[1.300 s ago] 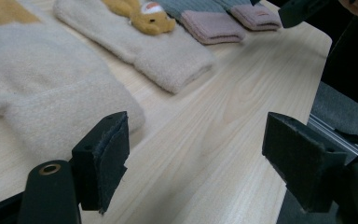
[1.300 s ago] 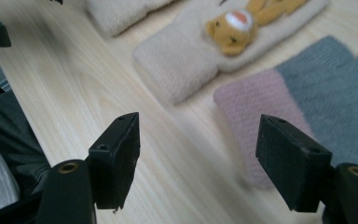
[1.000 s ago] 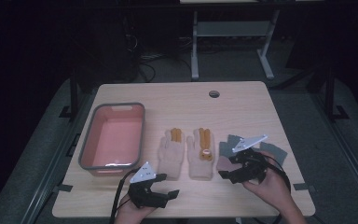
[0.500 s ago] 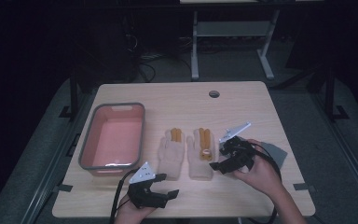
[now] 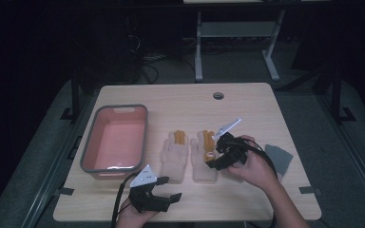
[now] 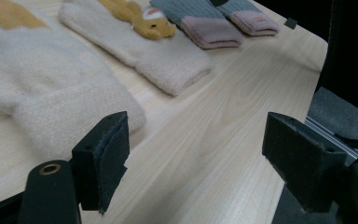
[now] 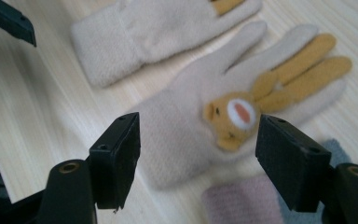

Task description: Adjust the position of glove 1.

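Observation:
Two cream gloves with orange fingers lie side by side mid-table, the left glove (image 5: 175, 156) and the right glove (image 5: 200, 164). The right glove (image 7: 186, 126) carries a small bear face. My right gripper (image 5: 214, 159) hovers open over that glove, whose palm lies between its jaws (image 7: 200, 149). My left gripper (image 5: 172, 187) rests open near the front edge, just short of the left glove's cuff (image 6: 51, 107), with bare wood between its jaws (image 6: 200, 158).
A pink tub (image 5: 89, 147) with a grey rim stands at the left. Grey socks (image 5: 279, 156) with pink cuffs (image 6: 212, 32) lie right of the gloves, partly behind the person's right hand. A cable hole (image 5: 218, 95) sits at the back.
My right gripper has moved left, from over the grey socks to over the right glove. The left gripper has stayed put.

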### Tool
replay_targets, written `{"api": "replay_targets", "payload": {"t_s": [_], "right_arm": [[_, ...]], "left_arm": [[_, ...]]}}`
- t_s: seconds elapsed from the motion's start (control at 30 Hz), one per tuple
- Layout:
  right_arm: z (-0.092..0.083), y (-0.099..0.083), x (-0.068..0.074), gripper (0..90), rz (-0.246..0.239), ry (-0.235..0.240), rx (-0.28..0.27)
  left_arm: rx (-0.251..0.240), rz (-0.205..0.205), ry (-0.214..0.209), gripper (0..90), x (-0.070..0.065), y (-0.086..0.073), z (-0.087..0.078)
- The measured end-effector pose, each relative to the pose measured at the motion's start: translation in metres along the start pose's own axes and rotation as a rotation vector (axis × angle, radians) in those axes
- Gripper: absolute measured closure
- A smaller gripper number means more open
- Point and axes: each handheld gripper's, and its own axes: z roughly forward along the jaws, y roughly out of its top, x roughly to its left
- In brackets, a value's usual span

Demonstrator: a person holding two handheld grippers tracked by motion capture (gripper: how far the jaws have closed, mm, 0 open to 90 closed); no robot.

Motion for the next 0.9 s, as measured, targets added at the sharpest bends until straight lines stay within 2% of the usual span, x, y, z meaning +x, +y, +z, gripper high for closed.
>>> {"api": "replay_targets", "payload": {"t_s": [0.13, 0.27, 0.3, 0.53, 0.63, 0.8, 0.9], "right_arm": [[0.005, 0.006, -0.001, 31.5, 0.002, 0.007, 0.003], [0.016, 0.012, -0.002, 33.5, -0.023, -0.011, 0.035], [0.02, 0.015, -0.003, 34.5, -0.033, -0.029, 0.056], [0.033, 0.021, -0.009, 38.6, -0.018, -0.034, 0.102], [0.043, 0.022, -0.012, 42.1, -0.023, -0.052, 0.138], [0.052, 0.023, -0.015, 46.8, -0.015, -0.072, 0.166], [0.057, 0.022, -0.015, 50.7, -0.02, -0.102, 0.19]], "left_arm": [[0.003, 0.015, 0.001, 23.1, -0.001, 0.0, -0.001], [0.003, 0.014, 0.001, 23.1, -0.001, 0.0, 0.0], [0.007, 0.019, 0.001, 23.1, 0.0, 0.0, 0.0], [0.0, 0.012, -0.001, 23.1, 0.0, 0.0, 0.0], [-0.005, 0.012, -0.001, 23.1, 0.0, 0.0, -0.001], [-0.004, 0.008, -0.002, 23.1, 0.001, 0.001, -0.001], [-0.003, 0.009, -0.005, 23.1, 0.001, 0.0, -0.001]]}}
